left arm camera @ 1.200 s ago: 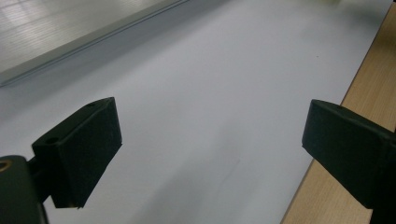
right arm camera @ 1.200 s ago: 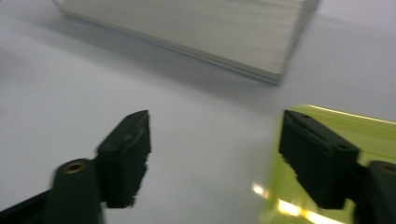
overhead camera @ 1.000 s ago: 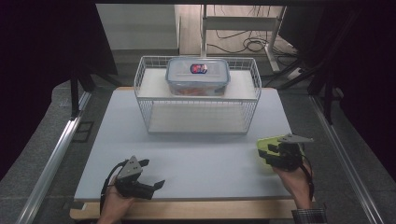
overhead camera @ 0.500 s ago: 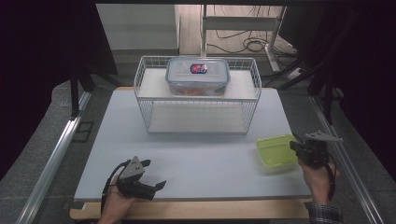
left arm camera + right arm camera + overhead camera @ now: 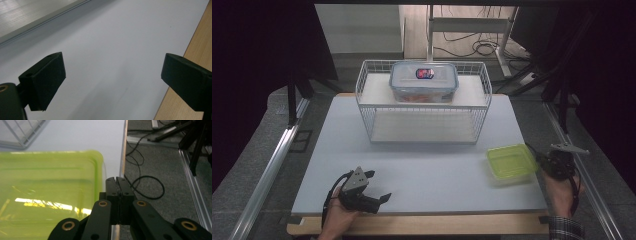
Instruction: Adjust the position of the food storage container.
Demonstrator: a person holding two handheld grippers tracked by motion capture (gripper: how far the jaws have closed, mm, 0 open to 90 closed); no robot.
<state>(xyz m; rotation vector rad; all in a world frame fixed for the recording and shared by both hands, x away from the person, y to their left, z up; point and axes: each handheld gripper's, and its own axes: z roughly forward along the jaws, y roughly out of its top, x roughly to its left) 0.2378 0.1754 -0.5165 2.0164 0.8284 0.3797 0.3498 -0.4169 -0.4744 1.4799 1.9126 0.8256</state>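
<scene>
Grey mat point(image 5: 422, 165) over a wooden table, dark room behind. Nearest, the left gripper point(image 5: 373, 196) rested on the mat with jaws wide apart, nothing between them. The right gripper point(image 5: 546, 162) had drawn back from over the mat to the table's right edge; its jaws had just closed and were clenched on nothing, just beside the green container point(image 5: 511, 162), which lay on the mat at the right. Judged released, placement done. Farther off, a wire basket point(image 5: 424, 107) carried a lidded box point(image 5: 424, 81); its red-blue label was unreadable.
</scene>
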